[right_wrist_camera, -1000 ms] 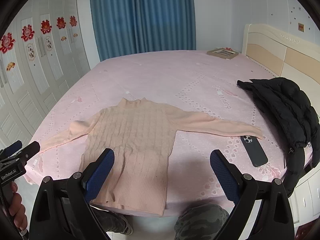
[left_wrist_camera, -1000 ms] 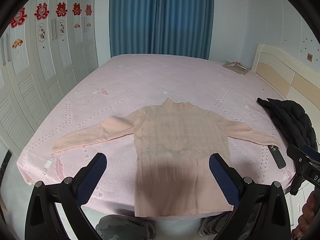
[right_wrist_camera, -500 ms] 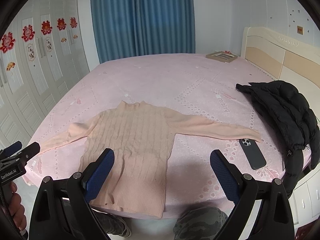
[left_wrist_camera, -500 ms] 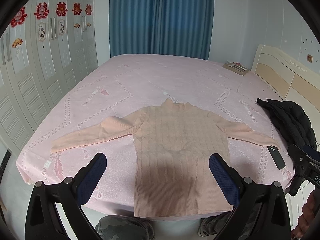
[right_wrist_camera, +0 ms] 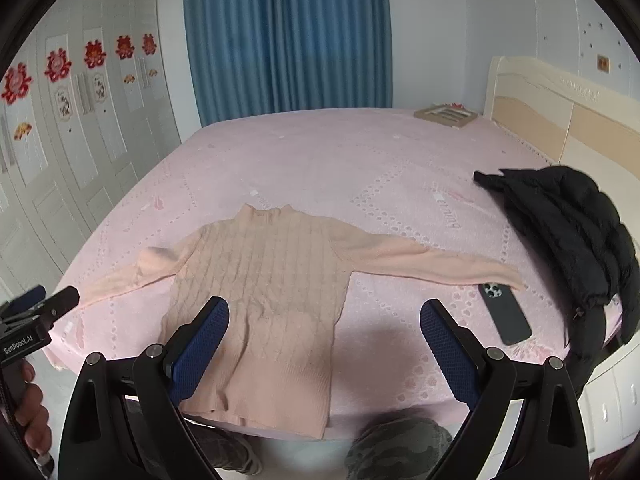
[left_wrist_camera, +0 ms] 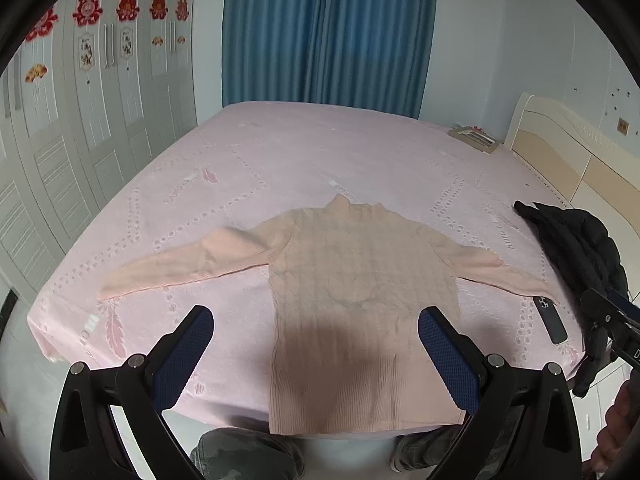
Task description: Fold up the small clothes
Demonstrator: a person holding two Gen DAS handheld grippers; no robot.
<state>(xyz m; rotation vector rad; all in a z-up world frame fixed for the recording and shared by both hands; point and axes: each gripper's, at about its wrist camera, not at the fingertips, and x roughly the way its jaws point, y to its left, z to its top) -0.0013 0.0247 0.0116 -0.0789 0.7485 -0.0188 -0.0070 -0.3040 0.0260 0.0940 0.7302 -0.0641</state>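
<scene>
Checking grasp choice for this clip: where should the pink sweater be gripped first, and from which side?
Probably at a sleeve cuff. The pink sweater lies flat and face up on the bed with both sleeves spread out. The right gripper, open, could take the right cuff from its outer end, pinching the thin edge and avoiding the phone beside it, then fold it inward.

Your sweater (left_wrist_camera: 360, 304) is a pale peach cable-knit with a high collar, lying flat and face up near the front edge of the pink bed (left_wrist_camera: 320, 152). Both sleeves are spread straight out to the sides, the collar points away from you, and its ribbed hem hangs slightly over the bed's edge.
</scene>
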